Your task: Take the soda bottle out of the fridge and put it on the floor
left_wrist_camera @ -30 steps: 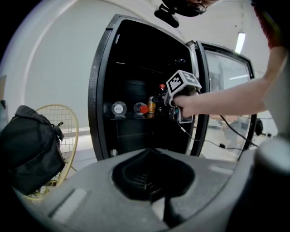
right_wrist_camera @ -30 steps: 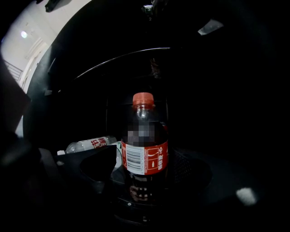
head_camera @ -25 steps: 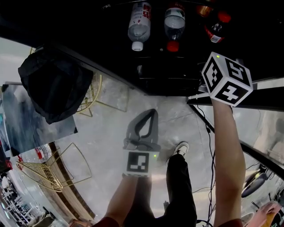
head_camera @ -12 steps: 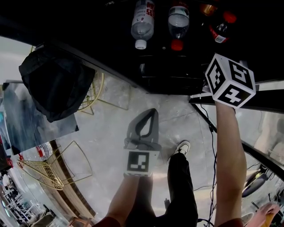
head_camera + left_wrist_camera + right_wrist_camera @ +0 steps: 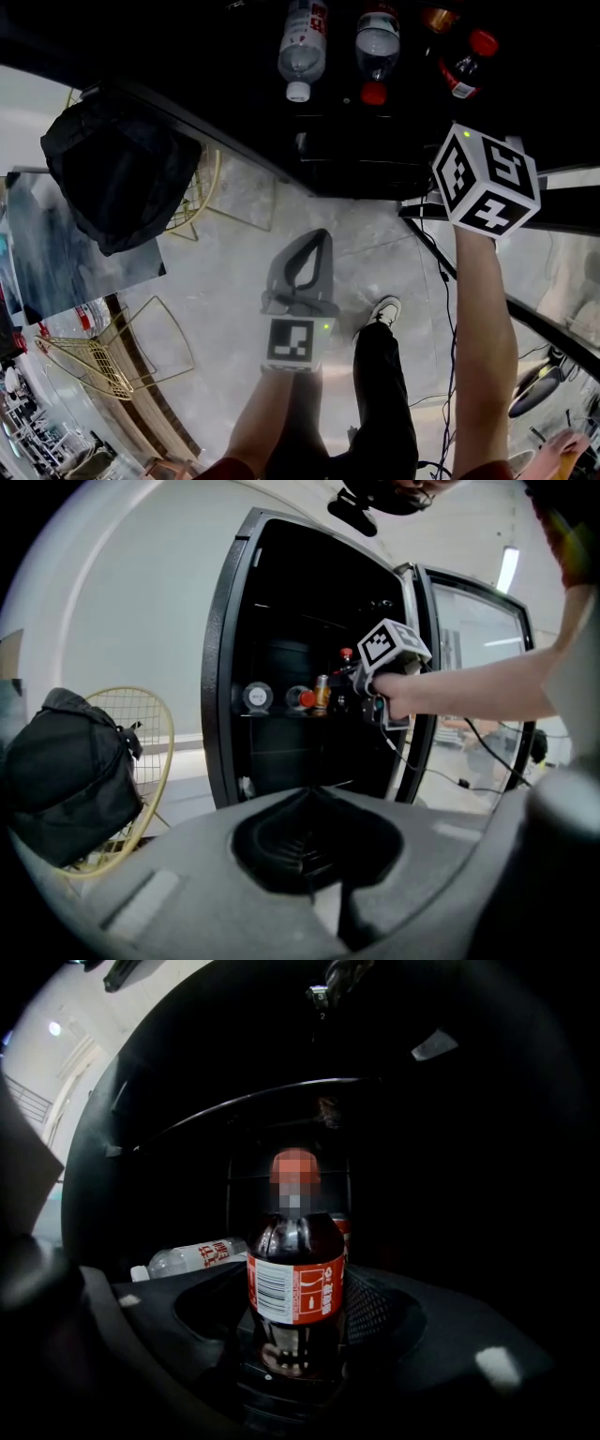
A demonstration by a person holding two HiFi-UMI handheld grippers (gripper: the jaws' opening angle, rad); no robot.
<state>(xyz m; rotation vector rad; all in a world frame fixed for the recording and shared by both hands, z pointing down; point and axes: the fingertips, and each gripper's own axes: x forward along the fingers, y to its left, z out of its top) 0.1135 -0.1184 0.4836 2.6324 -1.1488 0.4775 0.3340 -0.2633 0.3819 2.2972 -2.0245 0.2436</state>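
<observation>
The right gripper (image 5: 298, 1335) stood wide, its jaws pressed on the lower body of the soda bottle (image 5: 295, 1274), which stood upright on a shelf in the dark fridge (image 5: 221, 667). Full of dark cola, the bottle would likely be weighty and firm, its smooth plastic slippery. The labelled waist suited gripping. The left gripper (image 5: 309, 850), pinched together and empty, hung outside, low and left.

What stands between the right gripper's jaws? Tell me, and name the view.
An upright soda bottle stands there, seen in the right gripper view.
</observation>
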